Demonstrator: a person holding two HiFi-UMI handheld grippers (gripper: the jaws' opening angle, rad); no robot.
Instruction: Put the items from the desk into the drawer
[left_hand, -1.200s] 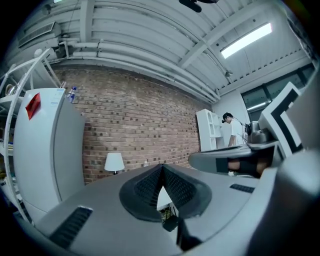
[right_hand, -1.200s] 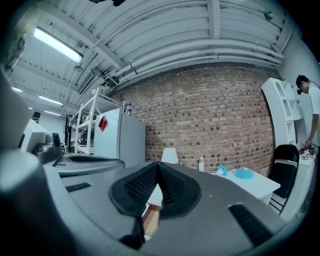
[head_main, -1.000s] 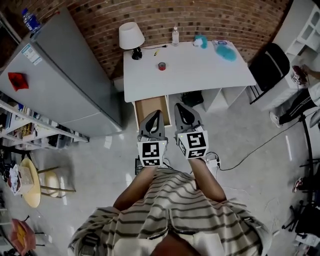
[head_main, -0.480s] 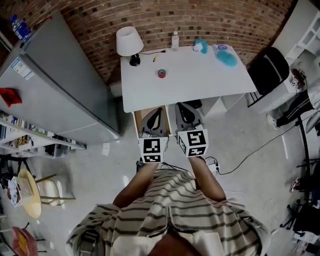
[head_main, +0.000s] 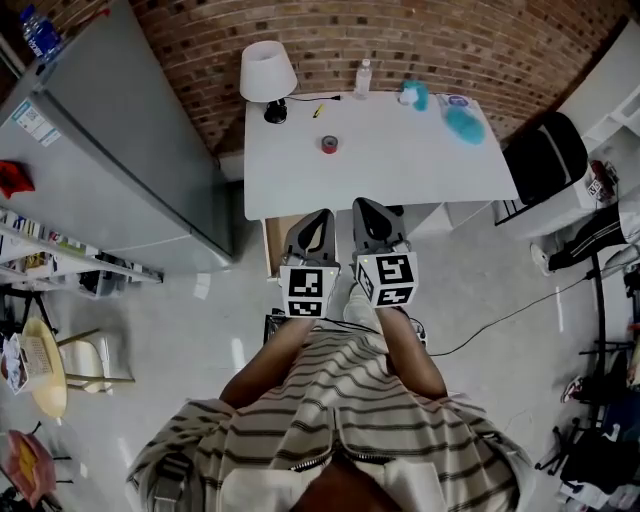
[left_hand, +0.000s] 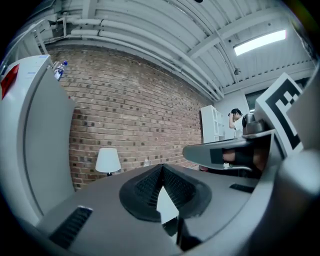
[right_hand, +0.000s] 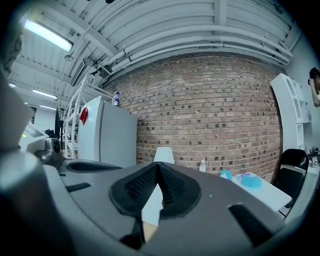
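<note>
- The left gripper (head_main: 318, 218) and the right gripper (head_main: 364, 208) both have their fingers pressed together, with nothing between them; they hang side by side at the near edge of the white tabletop (head_main: 400, 170).
- Risk: if the fingers are not spread before reaching, they will probably push the red tape roll (head_main: 329, 144) away, because it is small, low and can slide.
- Risk: the open drawer (head_main: 272, 242) sits under the tabletop edge and the left gripper covers most of it, so a dropped item may miss it.
- The items lie well apart: the tape roll in the middle, a small yellow pen (head_main: 318, 110), a clear bottle (head_main: 363, 78) and a fluffy teal brush (head_main: 466, 124) near the brick wall.
</note>
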